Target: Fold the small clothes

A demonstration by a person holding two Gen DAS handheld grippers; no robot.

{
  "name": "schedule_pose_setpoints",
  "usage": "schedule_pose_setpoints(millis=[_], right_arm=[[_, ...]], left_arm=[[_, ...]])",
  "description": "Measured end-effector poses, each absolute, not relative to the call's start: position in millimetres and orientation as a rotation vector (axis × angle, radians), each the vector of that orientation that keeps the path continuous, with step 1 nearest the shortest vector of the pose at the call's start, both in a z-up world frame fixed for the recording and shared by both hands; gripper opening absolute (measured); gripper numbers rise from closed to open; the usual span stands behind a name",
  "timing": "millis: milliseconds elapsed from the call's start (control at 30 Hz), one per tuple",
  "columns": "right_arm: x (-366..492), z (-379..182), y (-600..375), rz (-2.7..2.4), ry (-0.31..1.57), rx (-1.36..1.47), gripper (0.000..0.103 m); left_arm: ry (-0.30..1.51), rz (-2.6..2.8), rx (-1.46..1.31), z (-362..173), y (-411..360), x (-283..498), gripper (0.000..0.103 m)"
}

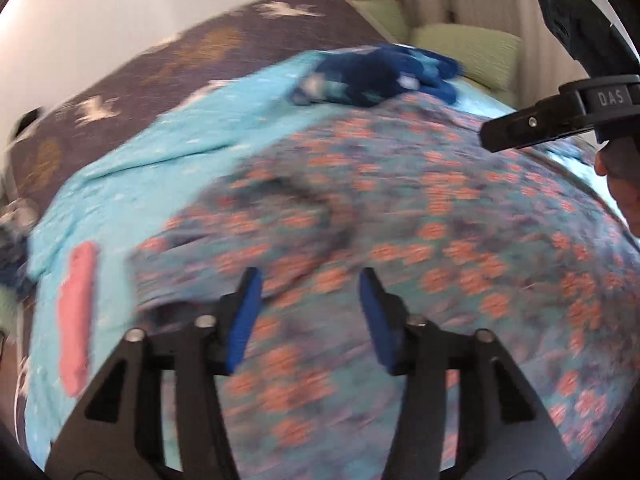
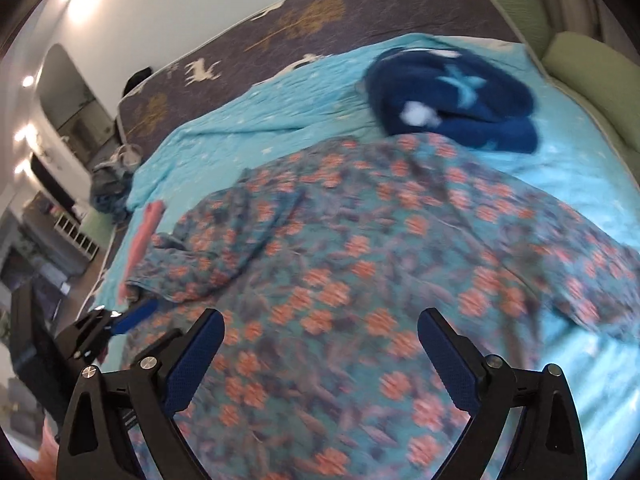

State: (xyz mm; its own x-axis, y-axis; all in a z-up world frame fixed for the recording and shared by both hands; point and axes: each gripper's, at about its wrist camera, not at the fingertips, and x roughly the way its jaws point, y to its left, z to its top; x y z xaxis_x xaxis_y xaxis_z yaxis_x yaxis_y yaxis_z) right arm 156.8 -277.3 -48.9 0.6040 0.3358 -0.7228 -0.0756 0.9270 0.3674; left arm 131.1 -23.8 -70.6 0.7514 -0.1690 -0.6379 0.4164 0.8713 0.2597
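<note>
A teal garment with orange flowers lies spread and rumpled on a light blue blanket; it also fills the right wrist view. My left gripper is open and empty just above the garment's near part. My right gripper is open and empty above the garment's near middle. The right gripper shows at the right edge of the left wrist view. The left gripper shows at the lower left of the right wrist view. Both views are blurred.
A dark blue garment lies bunched at the far side of the blanket. A pink cloth lies to the left. A dark deer-pattern sheet covers the far bed. Green pillows sit right.
</note>
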Motion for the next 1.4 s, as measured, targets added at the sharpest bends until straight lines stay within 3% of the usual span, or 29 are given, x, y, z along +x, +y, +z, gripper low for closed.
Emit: schedule_pose_setpoints(millis=[200,400,467,500,533,733,1000,1067,1133,1167,1400], right_arm=[[208,-41,-194,0.341,0.891,0.122,0.099],[260,-70,-123,0.228,0.971,-0.038,0.087],[269,-85,-116,0.17,0.996,-0.098,0.058],[272,-90,-119,0.123,1.009,-0.107,0.018],[269,-89,-132,0.095,1.008,-0.068,0.009],[198,-67,-253,0.152,0.9,0.415,0.009],[106,-110,-370,0.036,0.954,0.724,0.013],[107,-101,-372,0.124,0.91,0.73,0.027],[121,-96,-364,0.269,0.896,0.76,0.067],[133,-98,-358,0.339,0.912,0.797,0.074],[212,-123,-329,0.445,1.032,0.807,0.078]], left_arm=[[0.718,0.045,0.394,-90,41,157,0.058],[0.763,0.216,0.4,-107,59,187,0.058],[0.779,0.284,0.404,-108,63,188,0.058],[0.783,0.316,0.38,-108,70,186,0.057],[0.784,0.308,0.342,-106,79,181,0.056],[0.707,0.265,0.344,-94,77,148,0.056],[0.683,0.203,0.456,-93,57,127,0.056],[0.696,0.205,0.458,-95,59,133,0.056],[0.713,0.212,0.451,-97,60,136,0.056],[0.725,0.206,0.437,-97,62,139,0.056],[0.784,0.175,0.337,-100,77,149,0.056]])
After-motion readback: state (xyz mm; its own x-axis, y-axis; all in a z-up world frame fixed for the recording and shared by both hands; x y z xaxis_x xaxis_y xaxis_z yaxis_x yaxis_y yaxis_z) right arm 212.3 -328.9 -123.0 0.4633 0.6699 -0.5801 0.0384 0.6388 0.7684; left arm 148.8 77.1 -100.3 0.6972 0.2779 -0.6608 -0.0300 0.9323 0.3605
